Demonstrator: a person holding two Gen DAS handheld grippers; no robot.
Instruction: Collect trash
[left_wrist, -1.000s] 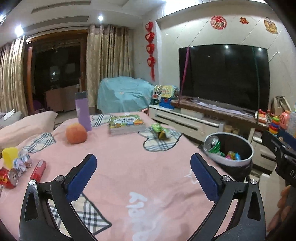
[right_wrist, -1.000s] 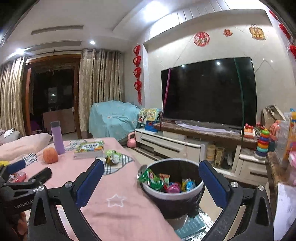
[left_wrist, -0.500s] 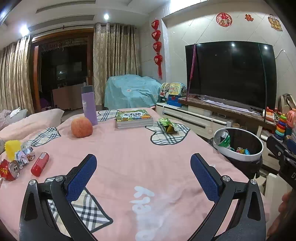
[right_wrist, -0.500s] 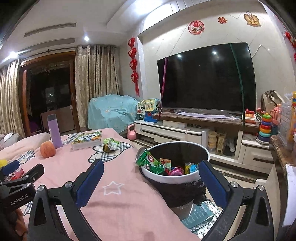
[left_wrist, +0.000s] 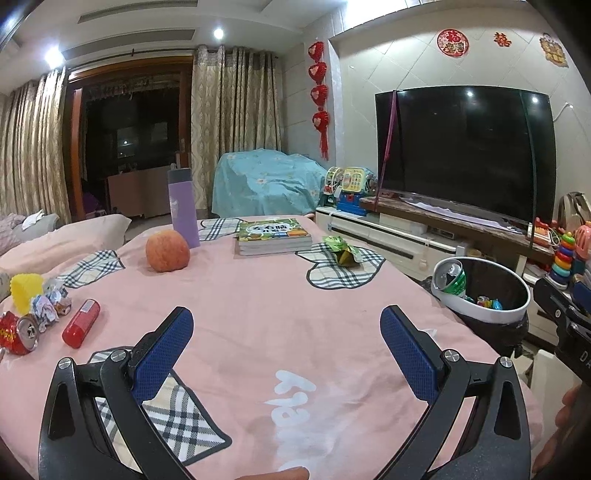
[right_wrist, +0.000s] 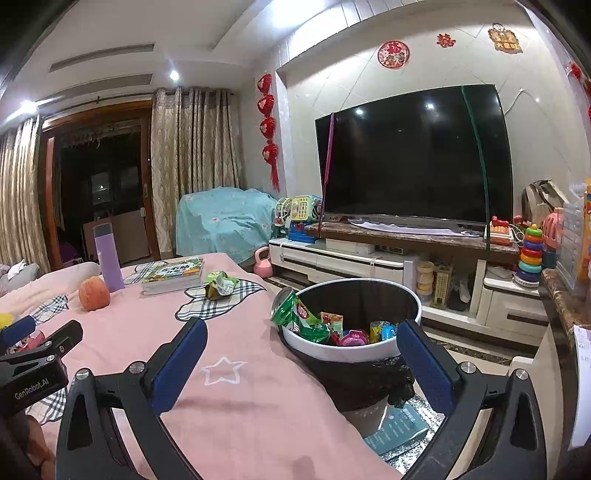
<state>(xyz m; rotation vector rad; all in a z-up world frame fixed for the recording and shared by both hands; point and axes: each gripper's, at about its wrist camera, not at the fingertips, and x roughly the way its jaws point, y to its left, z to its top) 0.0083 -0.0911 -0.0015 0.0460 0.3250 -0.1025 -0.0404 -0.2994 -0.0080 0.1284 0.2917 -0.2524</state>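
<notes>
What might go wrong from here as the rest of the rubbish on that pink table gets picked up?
The green can leans on the bin rim; another drop could tip it out. The crushed red can and paper wads sit beside a yellow cup and red tube, so the open left gripper may grab the wrong thing. The green wrapper lies close to the books; a grasp may nudge them.

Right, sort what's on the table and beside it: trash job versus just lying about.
Trash job: green wrapper, red can, crumpled papers, red tube, bin.

Lying about: apple, purple bottle, books, yellow cup.
</notes>
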